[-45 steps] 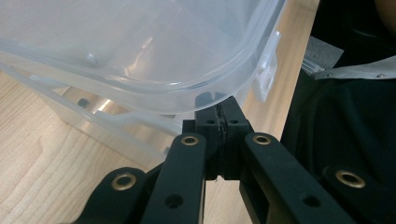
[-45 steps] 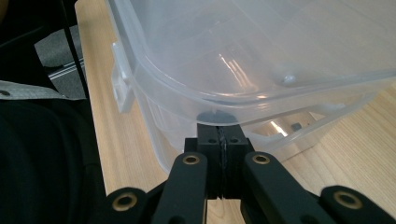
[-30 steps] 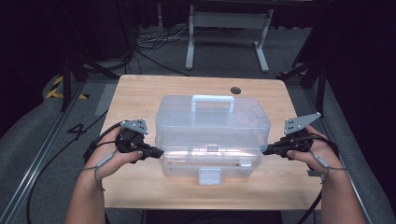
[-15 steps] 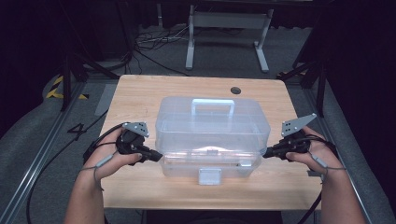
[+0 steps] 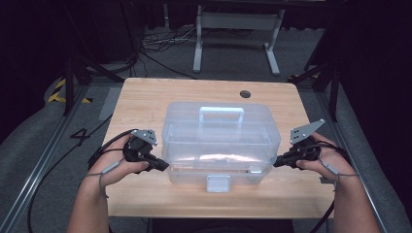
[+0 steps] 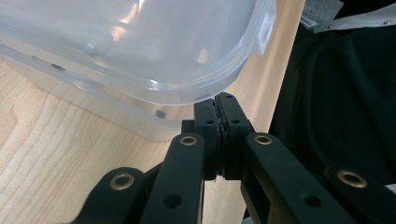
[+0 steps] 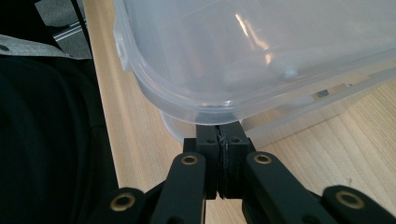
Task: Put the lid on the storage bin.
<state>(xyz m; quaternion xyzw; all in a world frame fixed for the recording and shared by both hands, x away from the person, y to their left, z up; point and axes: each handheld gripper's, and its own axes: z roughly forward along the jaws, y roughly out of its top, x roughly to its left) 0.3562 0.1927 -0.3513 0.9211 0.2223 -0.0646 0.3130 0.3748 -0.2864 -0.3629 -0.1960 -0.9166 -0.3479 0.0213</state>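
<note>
On the middle of the desk [image 5: 145,97], clear lidded box [image 5: 221,141] flanked at its near corners by left tool [image 5: 163,166] and right tool [image 5: 278,163], both pinched tight on nothing, tips tucked under the lid's rim; front latch [image 5: 218,183] apparently unopened, lid lifting seemingly ahead.

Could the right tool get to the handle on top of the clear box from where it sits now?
Probably yes. The right tool sits shut at the clear box's near right corner, and the handle lies bare on the lid with nothing above it.
</note>
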